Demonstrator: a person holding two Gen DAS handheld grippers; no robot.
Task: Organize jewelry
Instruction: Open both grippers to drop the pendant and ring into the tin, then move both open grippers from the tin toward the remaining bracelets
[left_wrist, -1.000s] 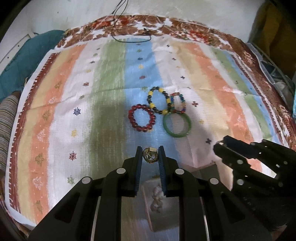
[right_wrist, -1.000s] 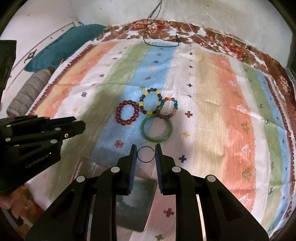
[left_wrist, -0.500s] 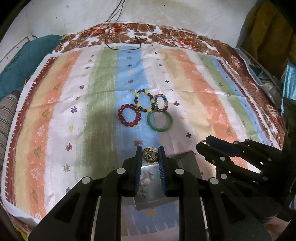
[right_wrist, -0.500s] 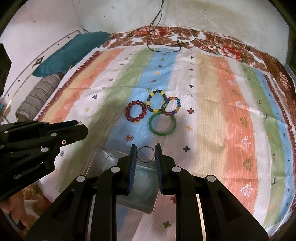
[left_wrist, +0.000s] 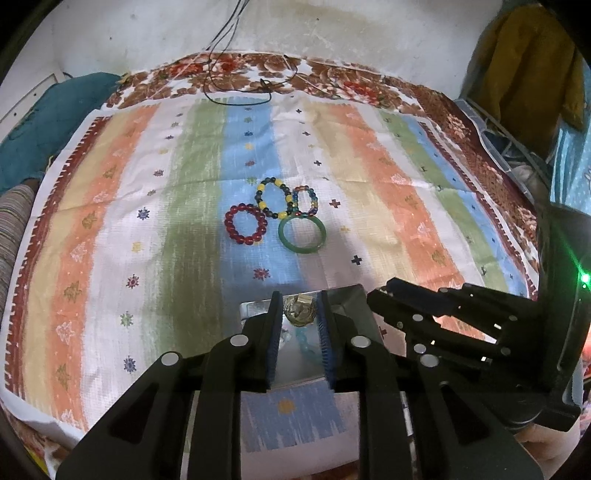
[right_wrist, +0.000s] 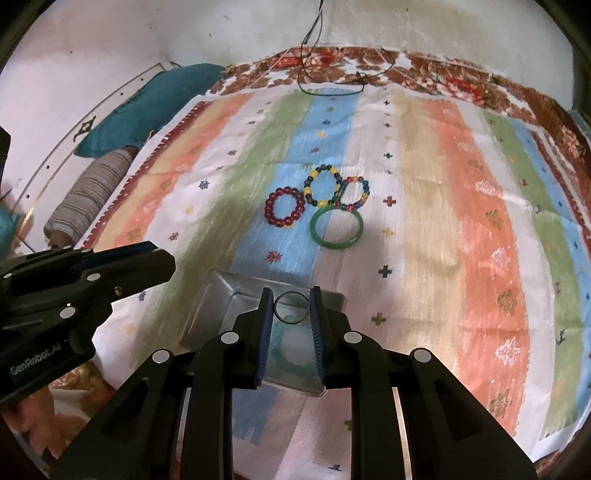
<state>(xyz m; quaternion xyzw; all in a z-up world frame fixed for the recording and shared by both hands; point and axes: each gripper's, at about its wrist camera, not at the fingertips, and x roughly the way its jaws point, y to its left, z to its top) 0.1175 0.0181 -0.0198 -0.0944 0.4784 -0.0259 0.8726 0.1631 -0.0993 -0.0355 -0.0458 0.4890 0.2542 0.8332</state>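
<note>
My left gripper is shut on a small gold ring and holds it over a metal tray. My right gripper is shut on a thin dark ring over the same tray, which holds pale and teal jewelry. On the striped cloth beyond lie a red bead bracelet, a yellow-and-dark bead bracelet, a multicolour bead bracelet and a green bangle. They also show in the right wrist view: red, green.
The striped cloth covers a bed. A black cable lies at its far edge. A teal cushion and a striped roll lie off the left side. A wall stands behind.
Both grippers have drawn back toward the near edge with their rings. The bracelets look farther away and the metal tray has come into fuller view below the fingers.
</note>
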